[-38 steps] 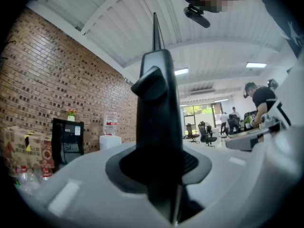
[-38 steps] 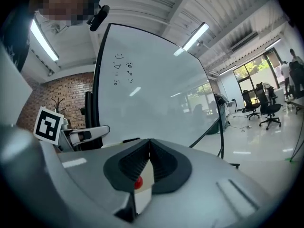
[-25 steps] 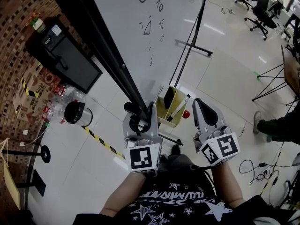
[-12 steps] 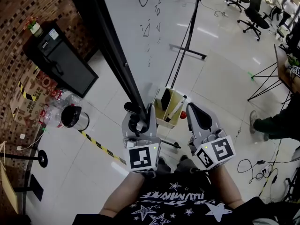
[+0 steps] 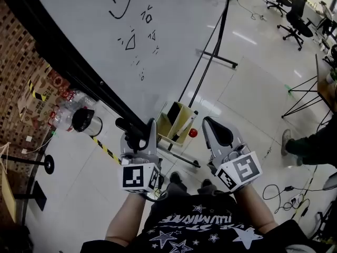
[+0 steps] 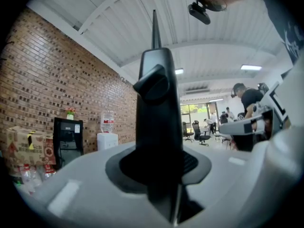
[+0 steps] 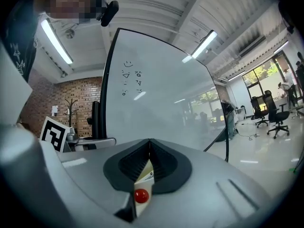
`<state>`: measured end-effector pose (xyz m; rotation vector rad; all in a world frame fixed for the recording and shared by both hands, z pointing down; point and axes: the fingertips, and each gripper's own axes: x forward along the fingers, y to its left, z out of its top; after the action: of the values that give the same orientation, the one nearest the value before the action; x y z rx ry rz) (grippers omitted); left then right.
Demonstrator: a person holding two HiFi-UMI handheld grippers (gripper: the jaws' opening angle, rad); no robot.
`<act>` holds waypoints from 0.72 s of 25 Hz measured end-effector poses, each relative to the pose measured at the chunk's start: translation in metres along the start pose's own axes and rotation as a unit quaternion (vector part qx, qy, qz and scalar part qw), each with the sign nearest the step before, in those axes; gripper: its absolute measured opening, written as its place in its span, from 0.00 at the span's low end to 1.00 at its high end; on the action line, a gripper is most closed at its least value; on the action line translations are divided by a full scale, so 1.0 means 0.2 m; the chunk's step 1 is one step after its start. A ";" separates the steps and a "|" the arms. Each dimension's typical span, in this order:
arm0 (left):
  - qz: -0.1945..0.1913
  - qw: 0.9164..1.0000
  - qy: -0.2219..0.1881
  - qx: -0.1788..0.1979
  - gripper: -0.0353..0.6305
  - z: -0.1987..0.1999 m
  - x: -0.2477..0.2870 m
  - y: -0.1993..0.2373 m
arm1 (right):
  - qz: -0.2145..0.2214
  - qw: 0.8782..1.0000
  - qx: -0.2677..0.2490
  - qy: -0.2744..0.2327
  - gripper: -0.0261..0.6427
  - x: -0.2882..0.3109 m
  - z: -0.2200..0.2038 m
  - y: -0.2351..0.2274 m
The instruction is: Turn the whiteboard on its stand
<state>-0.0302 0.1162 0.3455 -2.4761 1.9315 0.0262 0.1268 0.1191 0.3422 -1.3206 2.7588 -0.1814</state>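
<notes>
Pale glossy floor [image 5: 253, 88] all round us, brick wall [image 6: 42, 80] to the left. We see the big whiteboard [image 5: 174, 36] tipped over on its stand [image 5: 208, 51], a few scribbles on it. Down by the wall, a round bin [image 5: 84, 121] with a dark liner, contents unclear. Below the board, a yellow box [image 5: 167, 130] holds a dark eraser [image 5: 174, 112] and a marker [image 5: 187, 121]. Our left gripper [image 5: 141, 130] is clamped on the board's black frame [image 6: 159, 103]. Our right gripper [image 5: 209, 123] hangs near the box, jaws pressed together on nothing.
</notes>
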 end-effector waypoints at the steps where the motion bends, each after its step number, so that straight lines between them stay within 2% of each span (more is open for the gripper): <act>1: 0.003 1.000 0.001 0.000 0.26 0.01 0.00 0.00 | 0.006 1.000 0.000 0.002 0.05 0.00 0.00 -0.01; 9: 0.024 1.000 0.012 0.004 0.28 -0.01 -0.03 -0.02 | 0.036 0.999 0.006 0.006 0.05 -0.06 0.04 -0.01; 10: 0.029 0.999 0.017 0.001 0.30 -0.02 -0.03 -0.01 | 0.039 0.999 0.007 0.005 0.05 -0.06 0.05 0.00; 13: 0.051 0.998 0.034 -0.009 0.51 -0.05 -0.07 0.03 | 0.048 0.999 0.009 0.001 0.05 -0.08 0.05 0.03; 18: 0.070 0.996 0.056 -0.011 0.53 -0.09 -0.23 0.01 | 0.058 0.998 0.013 -0.002 0.05 -0.12 0.02 0.05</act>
<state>-0.0427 0.1604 0.3637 -2.3985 2.1578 -0.0948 0.1339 0.1442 0.3362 -1.1506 2.8093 -0.2051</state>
